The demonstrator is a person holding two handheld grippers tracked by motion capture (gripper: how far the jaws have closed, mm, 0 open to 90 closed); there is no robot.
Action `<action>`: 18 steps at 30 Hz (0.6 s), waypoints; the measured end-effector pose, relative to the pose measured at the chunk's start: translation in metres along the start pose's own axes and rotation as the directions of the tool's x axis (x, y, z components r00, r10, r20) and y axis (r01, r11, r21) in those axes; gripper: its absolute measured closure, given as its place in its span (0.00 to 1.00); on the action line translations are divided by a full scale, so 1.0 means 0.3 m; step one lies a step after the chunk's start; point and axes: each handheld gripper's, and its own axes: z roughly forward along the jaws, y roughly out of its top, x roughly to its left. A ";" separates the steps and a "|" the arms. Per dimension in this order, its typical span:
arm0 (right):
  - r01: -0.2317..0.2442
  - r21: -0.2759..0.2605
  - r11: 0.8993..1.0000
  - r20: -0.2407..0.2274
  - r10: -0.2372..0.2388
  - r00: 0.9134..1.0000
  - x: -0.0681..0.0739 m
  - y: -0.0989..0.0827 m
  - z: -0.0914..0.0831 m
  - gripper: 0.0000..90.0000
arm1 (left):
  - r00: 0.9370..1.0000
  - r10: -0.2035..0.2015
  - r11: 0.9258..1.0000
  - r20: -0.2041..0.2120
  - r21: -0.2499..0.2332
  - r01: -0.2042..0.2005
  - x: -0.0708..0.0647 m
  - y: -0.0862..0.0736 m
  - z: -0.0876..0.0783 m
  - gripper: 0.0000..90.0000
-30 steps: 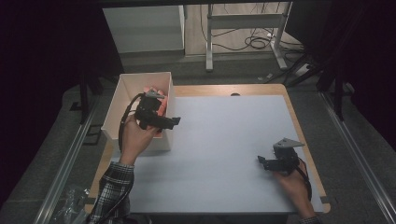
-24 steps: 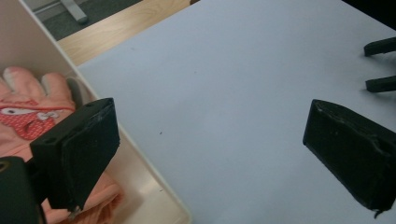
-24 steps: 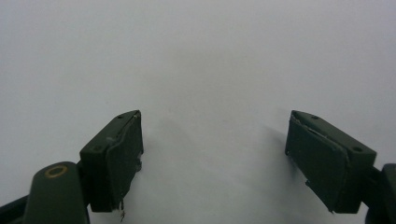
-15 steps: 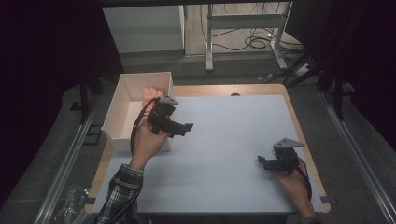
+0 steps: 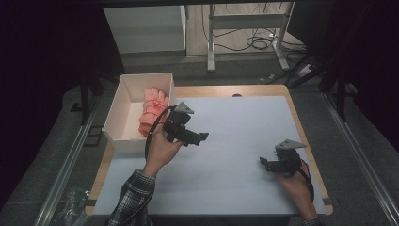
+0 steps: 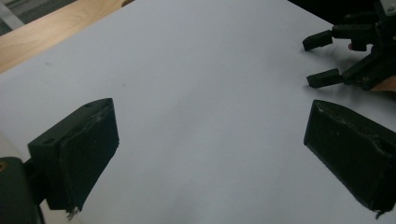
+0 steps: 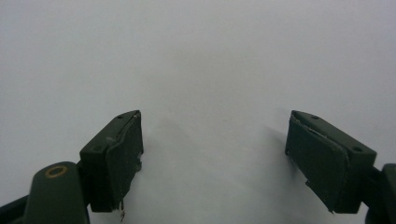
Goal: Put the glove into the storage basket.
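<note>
A white open box stands at the table's left edge, and a pink folded item lies inside it against the right wall. My left gripper is held above the white sheet just right of the box, open, nothing between its jaws. In the left gripper view its gripper points across the sheet toward the other gripper, seen farther off. My right gripper rests low near the table's right front, open and empty. In the right gripper view the gripper frames bare white sheet.
The white sheet covers most of the wooden table. A white cabinet and a metal stand with cables are on the floor beyond the far edge. Crumpled clear plastic lies at the lower left.
My left gripper has moved out from over the box, rightward and toward the front, over the white sheet. The pink item stays in the box. The right gripper has not moved.
</note>
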 end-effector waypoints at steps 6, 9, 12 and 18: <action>0.002 -0.001 1.000 -0.001 -0.002 1.000 -0.001 0.000 0.000 0.22 | 1.000 0.007 1.000 0.030 -0.003 -0.007 -0.027 -0.016 0.033 0.04; 0.001 -0.001 1.000 0.000 -0.001 1.000 0.000 0.000 0.000 0.22 | 0.999 0.006 1.000 0.041 -0.008 -0.006 -0.045 -0.026 0.052 0.04; 0.001 0.000 1.000 -0.001 -0.001 1.000 -0.001 0.000 -0.001 0.22 | 0.999 0.016 1.000 0.047 -0.002 -0.016 -0.061 -0.037 0.072 0.04; 0.003 0.000 1.000 -0.001 -0.003 1.000 -0.001 0.000 0.000 0.22 | 0.998 0.035 0.999 0.061 0.008 -0.035 -0.088 -0.066 0.104 0.04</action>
